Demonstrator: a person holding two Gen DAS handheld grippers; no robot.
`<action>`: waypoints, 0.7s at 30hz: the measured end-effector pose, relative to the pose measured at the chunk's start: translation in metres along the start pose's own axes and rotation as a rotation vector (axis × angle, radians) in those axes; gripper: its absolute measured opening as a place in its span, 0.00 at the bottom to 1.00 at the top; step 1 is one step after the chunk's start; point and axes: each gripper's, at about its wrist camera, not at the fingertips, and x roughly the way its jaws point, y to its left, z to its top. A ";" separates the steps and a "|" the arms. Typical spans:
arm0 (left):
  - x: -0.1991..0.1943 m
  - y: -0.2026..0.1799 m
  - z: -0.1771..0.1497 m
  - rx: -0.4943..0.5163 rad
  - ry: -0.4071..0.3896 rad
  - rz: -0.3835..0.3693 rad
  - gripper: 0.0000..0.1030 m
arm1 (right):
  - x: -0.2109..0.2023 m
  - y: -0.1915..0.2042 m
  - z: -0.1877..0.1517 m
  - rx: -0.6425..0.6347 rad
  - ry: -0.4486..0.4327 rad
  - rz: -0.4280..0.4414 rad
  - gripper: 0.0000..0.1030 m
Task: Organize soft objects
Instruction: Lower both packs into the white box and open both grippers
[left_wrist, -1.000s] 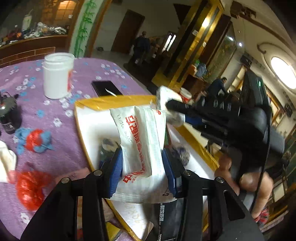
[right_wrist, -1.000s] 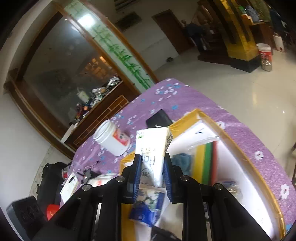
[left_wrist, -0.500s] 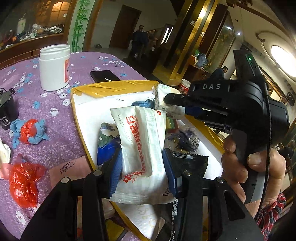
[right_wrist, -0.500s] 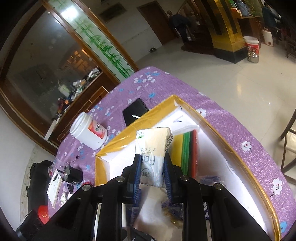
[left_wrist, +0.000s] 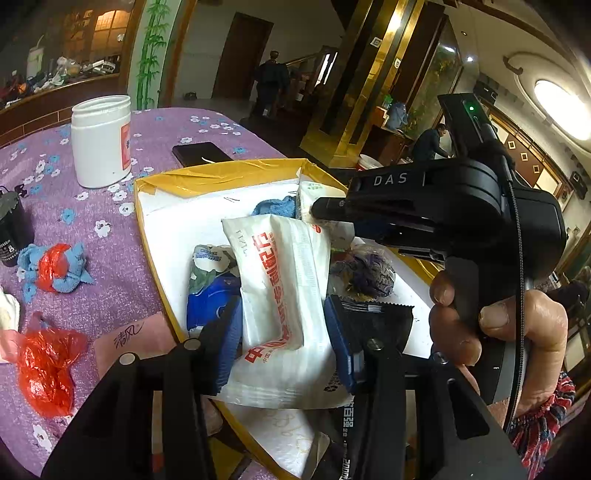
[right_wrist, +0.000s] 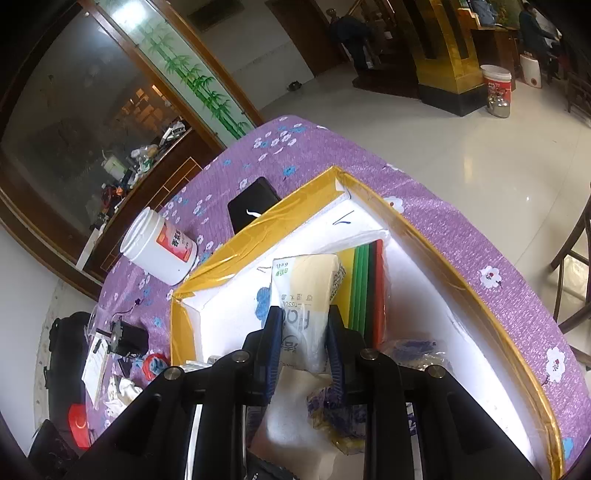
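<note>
On the round table under a purple flower-print cloth (right_wrist: 436, 221), occupying the near right portion: a wide, shallow yellow-rimmed box with a white lining (right_wrist: 469, 291). Above the box's middle, the black left gripper with blue pads (left_wrist: 282, 325), clamped on a white plastic wet-wipe pack with red lettering (left_wrist: 282, 273), held off the lining. Reaching in from the box's right rim, the black right gripper (right_wrist: 304, 332), gripped by a bare hand (left_wrist: 491, 332) and closed on a cream-and-white tissue pack with grey print (right_wrist: 306, 291), upright over the far half of the box. Against the far wall, just beside that pack: a flat stack of yellow, green, black and red sheets (right_wrist: 364, 288). On the lining below the wipe pack, a blue-and-white patterned tissue packet (left_wrist: 208, 280); to its right, a crumpled purple bundle in clear wrap (left_wrist: 364, 271). Beyond the box's far left corner, a white plastic jar with a red label (left_wrist: 100, 140), and a black phone (left_wrist: 201, 153) touching the far rim. Near the table's left edge, a red plastic bag (left_wrist: 46, 365) and a blue cloth knotted with red plastic (left_wrist: 53, 266).
</note>
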 end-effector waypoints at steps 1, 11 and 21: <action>-0.001 0.000 0.000 -0.001 -0.002 0.003 0.43 | 0.000 0.000 0.000 -0.002 -0.001 -0.008 0.28; -0.013 0.005 0.004 -0.028 -0.051 -0.005 0.59 | -0.009 0.000 0.000 0.003 -0.036 -0.016 0.39; -0.047 0.016 0.018 -0.075 -0.099 0.026 0.59 | -0.039 0.022 -0.007 -0.057 -0.189 0.079 0.47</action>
